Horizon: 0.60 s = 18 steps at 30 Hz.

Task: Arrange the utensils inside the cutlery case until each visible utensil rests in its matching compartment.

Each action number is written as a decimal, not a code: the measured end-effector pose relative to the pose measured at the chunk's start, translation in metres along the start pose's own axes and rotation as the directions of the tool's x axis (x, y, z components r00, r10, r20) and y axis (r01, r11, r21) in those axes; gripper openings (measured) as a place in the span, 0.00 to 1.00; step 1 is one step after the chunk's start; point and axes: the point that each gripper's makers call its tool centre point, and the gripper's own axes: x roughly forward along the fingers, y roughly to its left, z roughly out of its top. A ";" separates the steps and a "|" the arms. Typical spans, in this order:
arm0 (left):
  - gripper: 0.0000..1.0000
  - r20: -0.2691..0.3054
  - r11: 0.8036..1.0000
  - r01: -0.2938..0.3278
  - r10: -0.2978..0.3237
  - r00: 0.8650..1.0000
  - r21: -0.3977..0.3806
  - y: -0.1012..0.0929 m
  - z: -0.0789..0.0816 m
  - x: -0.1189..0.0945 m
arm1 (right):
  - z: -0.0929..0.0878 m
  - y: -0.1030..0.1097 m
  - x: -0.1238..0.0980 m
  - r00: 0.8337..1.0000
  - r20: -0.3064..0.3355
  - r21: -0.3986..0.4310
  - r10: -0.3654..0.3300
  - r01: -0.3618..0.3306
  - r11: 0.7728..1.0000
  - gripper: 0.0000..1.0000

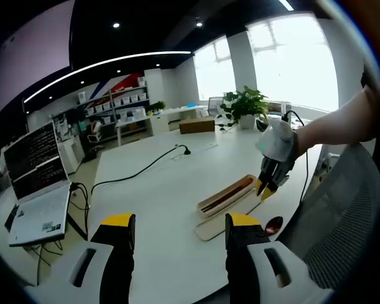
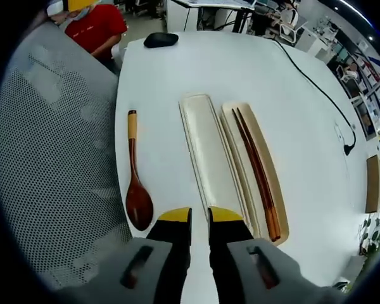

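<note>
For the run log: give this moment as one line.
left gripper open, empty | right gripper nearly shut, empty | chopsticks in case | spoon on table

My workplace: open-plan office. Long white table (image 1: 158, 190), laptop (image 1: 38, 190), shelving (image 1: 117, 104), potted plant (image 1: 244, 104), mesh chair (image 1: 342, 215), big windows (image 1: 291, 63).

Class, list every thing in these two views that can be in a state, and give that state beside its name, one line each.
Cutlery case: open, two halves side by side, near half empty.
Chopsticks: lying in the far half of the case.
Wooden spoon: on the table, outside the case.
Laptop: open, screen lit.
Left gripper: open, holding nothing.
Right gripper: jaws nearly together, holding nothing.
</note>
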 end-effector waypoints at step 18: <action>0.59 -0.003 1.000 -0.005 0.005 1.000 -0.002 0.001 -0.001 0.000 | 0.018 0.041 0.018 0.995 -0.005 -0.082 0.104 -0.104 0.991 0.09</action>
